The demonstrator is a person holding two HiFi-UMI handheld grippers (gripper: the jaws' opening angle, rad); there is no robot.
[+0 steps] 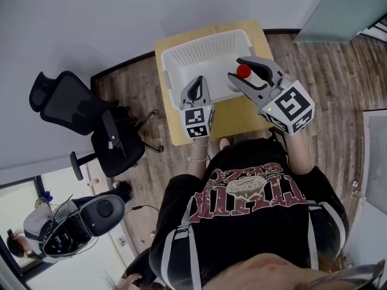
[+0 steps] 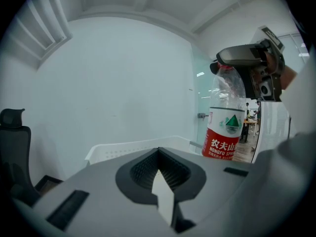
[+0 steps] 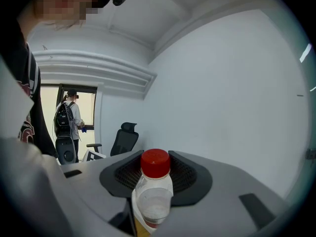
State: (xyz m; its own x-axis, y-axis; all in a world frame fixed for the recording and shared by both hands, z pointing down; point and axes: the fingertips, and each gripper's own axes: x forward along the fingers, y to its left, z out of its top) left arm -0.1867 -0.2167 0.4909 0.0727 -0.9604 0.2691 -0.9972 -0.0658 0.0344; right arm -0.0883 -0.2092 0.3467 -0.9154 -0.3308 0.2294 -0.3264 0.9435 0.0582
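the right gripper (image 1: 238, 69) is clenched on a clear bottle (image 1: 243, 72) with a red cap, its 2 jaws pressed on the neck and shoulder just under the cap. the right gripper view shows the cap standing up between the ribbed pads, with the clear shoulder below it. the left gripper view shows the bottle upright, with a red and white label round its lower part. in the head view the bottle is at the near right corner of a white basket (image 1: 181, 54); whether its base touches anything cannot be told

the left gripper (image 1: 197, 84) is clamped shut with nothing in it, its 2 jaws meeting in a thin seam. it is over the near rim of the basket, just left of the right gripper and apart from the bottle

the basket sits on a small wooden table (image 1: 242, 112) against a pale wall. a black office chair (image 1: 78, 110) stands on the wood floor to the left
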